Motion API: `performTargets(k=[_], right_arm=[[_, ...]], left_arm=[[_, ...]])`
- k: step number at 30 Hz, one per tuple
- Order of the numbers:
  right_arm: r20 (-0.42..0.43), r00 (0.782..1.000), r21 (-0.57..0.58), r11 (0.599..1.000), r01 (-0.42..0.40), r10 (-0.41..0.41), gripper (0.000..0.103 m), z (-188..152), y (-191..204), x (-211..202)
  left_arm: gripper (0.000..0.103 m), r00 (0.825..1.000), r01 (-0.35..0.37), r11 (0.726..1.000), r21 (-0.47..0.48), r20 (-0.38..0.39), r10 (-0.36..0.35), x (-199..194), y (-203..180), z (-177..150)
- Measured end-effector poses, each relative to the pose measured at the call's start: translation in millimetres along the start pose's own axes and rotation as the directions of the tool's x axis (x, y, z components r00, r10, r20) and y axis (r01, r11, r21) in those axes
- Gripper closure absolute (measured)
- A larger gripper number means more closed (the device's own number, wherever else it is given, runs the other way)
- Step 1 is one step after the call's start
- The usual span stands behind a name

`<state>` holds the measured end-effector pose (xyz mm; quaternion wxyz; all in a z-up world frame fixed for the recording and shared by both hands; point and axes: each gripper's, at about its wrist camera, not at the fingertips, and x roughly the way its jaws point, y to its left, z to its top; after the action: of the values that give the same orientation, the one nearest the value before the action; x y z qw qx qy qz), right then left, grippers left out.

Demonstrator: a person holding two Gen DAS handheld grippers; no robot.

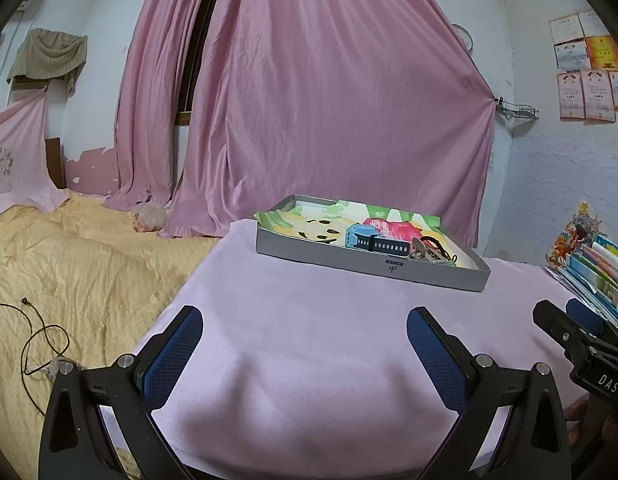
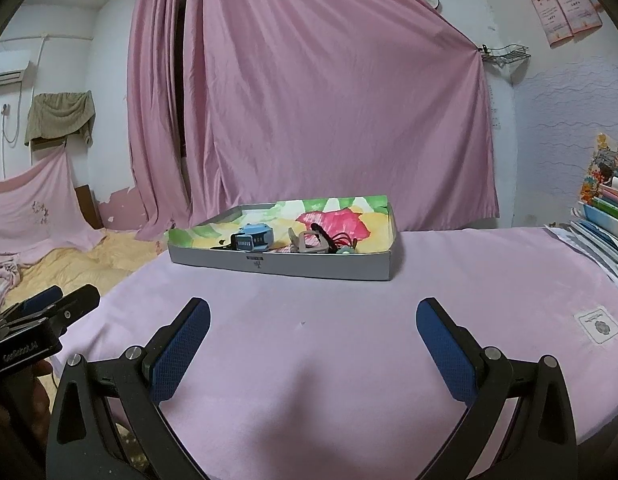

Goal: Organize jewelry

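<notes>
Left gripper (image 1: pixel 305 322) and right gripper (image 2: pixel 313 314): jaws spread wide, nothing between pads, both hovering over pink cloth (image 2: pixel 349 340). Grey tray (image 2: pixel 285 266) at 12 o'clock, well apart. Inside tray: blue watch (image 2: pixel 255 238), beige clip (image 2: pixel 307 244), tangled dark cords beside it.

Matt pink cloth (image 2: pixel 329 360) lies smooth beneath the fingers (image 2: pixel 181 352), whose blue pads look textured rubber. Ahead, a matt grey cardboard tray (image 2: pixel 309 268) holds a glossy plastic watch (image 2: pixel 255 237).
</notes>
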<state>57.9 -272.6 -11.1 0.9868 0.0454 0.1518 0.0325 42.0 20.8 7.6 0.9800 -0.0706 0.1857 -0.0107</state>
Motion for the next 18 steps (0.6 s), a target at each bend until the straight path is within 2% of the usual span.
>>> performTargets(k=[18], right_arm=[[-0.003, 1.0, 0.001, 1.0, 0.001, -0.001, 0.002, -0.1, 0.9, 0.1]], left_arm=[[0.001, 1.0, 0.007, 1.0, 0.0, -0.008, -0.007, 1.7, 0.1, -1.6]])
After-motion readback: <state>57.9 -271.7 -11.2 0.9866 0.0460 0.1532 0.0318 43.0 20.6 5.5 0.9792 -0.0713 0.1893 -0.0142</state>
